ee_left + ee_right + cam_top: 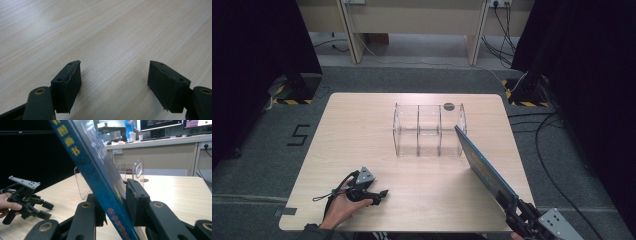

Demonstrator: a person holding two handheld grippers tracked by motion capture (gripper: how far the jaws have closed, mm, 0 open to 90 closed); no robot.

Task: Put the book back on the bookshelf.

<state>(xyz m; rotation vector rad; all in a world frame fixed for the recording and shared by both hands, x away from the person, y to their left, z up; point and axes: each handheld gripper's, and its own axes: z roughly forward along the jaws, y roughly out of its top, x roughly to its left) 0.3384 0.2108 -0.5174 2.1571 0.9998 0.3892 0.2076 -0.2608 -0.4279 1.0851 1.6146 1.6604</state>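
Though its spine carries yellow and red Chinese characters too blurred to read, the thin blue hardcover book (100,182) is plainly clamped between the right gripper's (113,203) jaws. It slants up over the pale wooden table (362,130) towards the clear acrylic three-slot rack (428,131). The left gripper (113,82), jaws spread and empty, sits low near the table's front edge.

The clear rack (429,130) near the table's (362,130) far edge blocks the middle, the slanting book (484,167) bars the right side, and the left half lies open.
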